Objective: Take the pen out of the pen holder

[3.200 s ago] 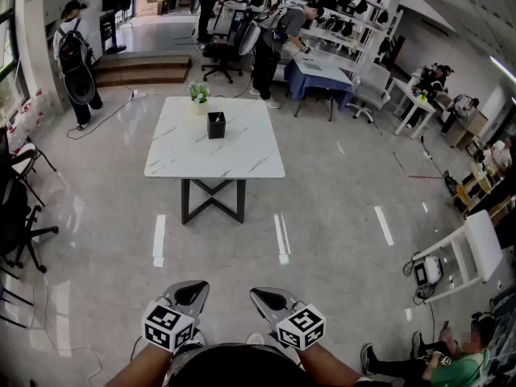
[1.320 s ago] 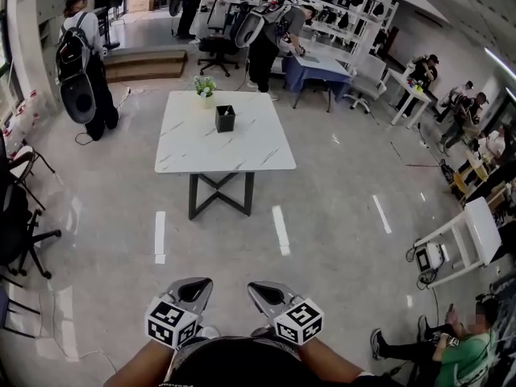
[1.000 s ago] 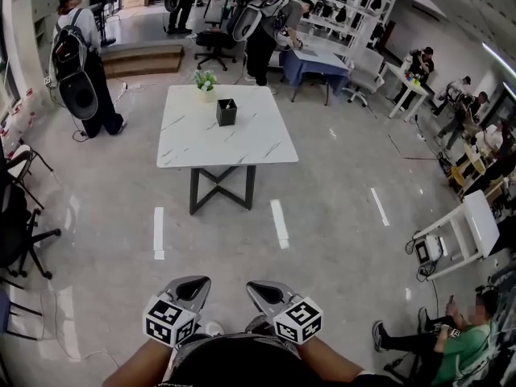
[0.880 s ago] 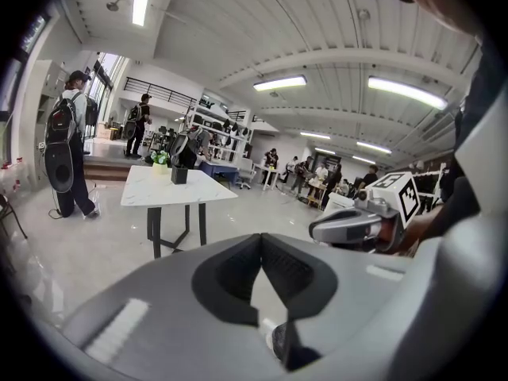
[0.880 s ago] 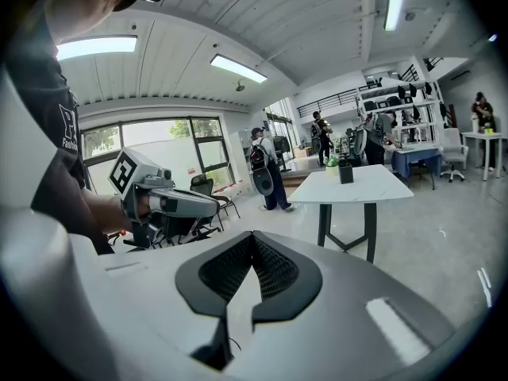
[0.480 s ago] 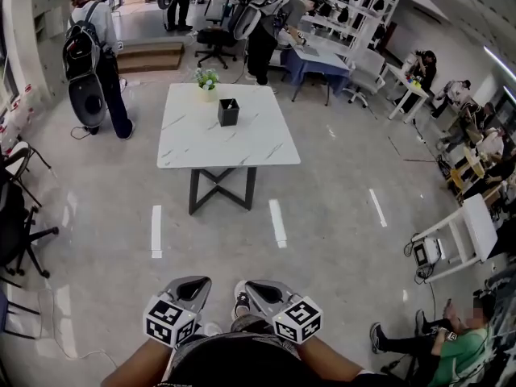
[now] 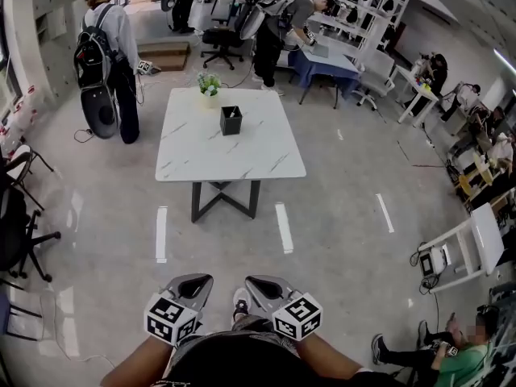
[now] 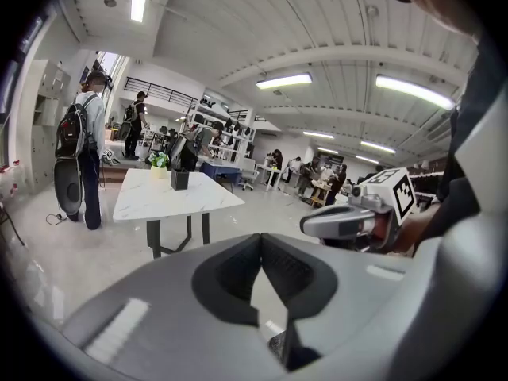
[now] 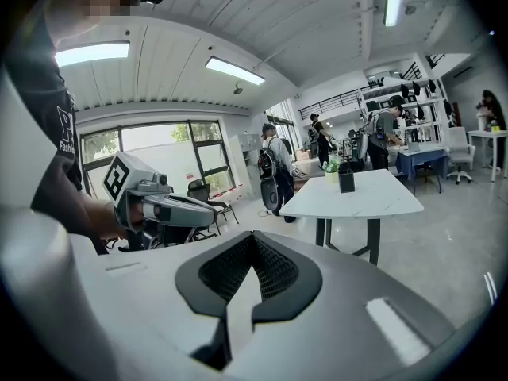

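From where I stood, the job had not really begun. The person held both tools low at the bottom of the frame, close in front of the body. The left gripper (image 7: 193, 286) had its jaws pressed together with nothing between them. The right gripper (image 7: 261, 286) was likewise clenched on nothing, as each gripper's own view showed plainly.

The pen holder (image 7: 231, 121), a small black box, stood in the upper middle of the frame on the white marble-patterned table (image 7: 242, 158). It was toward the table's far edge and near a little potted plant (image 7: 209, 84). The pen itself was too small to make out from there. I took it to be inside the holder, since neither gripper carried anything and nothing lay loose on the tabletop.

A wide stretch of bare floor (image 7: 339, 216) lay between the grippers and the table, so both were well apart from the holder. A person with a backpack (image 7: 109, 51) stood off the table's left side, at the upper left of the frame.

By my reckoning everything was left to do: reach the table, open one pair of jaws, close them on the pen and lift it clear.
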`<action>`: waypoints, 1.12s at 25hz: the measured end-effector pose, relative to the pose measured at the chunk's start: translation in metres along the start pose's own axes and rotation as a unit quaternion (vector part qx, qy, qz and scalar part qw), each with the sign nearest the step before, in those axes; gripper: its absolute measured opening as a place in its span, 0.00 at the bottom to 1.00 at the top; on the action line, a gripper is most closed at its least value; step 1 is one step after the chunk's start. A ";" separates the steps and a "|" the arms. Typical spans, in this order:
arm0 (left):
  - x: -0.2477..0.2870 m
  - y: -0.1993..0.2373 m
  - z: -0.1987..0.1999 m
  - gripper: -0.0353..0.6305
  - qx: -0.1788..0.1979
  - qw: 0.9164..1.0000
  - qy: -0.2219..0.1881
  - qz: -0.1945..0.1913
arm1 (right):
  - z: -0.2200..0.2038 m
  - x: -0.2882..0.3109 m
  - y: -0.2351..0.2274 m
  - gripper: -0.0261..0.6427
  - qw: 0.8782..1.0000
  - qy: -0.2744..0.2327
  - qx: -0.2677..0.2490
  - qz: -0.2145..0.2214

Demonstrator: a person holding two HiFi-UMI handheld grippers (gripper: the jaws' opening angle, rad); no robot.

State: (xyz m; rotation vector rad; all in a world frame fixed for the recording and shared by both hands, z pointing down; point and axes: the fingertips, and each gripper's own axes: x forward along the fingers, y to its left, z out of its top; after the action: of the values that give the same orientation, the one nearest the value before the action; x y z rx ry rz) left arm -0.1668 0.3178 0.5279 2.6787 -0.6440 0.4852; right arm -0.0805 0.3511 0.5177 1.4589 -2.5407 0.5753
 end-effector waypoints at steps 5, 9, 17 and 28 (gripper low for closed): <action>0.032 0.022 0.041 0.14 0.002 1.000 -0.016 0.014 | 0.035 0.018 -0.044 0.04 1.000 -0.009 -0.008 0.004; 0.055 0.032 0.056 0.14 -0.002 0.999 -0.020 0.027 | 0.054 0.028 -0.070 0.04 1.000 -0.012 -0.016 0.017; 0.099 0.049 0.080 0.14 -0.015 0.998 -0.023 0.052 | 0.075 0.045 -0.125 0.04 0.999 -0.009 -0.022 0.040; 0.153 0.066 0.109 0.14 -0.021 0.997 -0.028 0.074 | 0.093 0.062 -0.185 0.04 0.998 -0.013 -0.023 0.062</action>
State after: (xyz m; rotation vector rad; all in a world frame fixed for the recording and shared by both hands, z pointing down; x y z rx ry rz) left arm -0.0440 0.1624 0.5088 2.6255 -0.8623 0.4321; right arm 0.0512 0.1809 0.4982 1.3098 -2.6610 0.5154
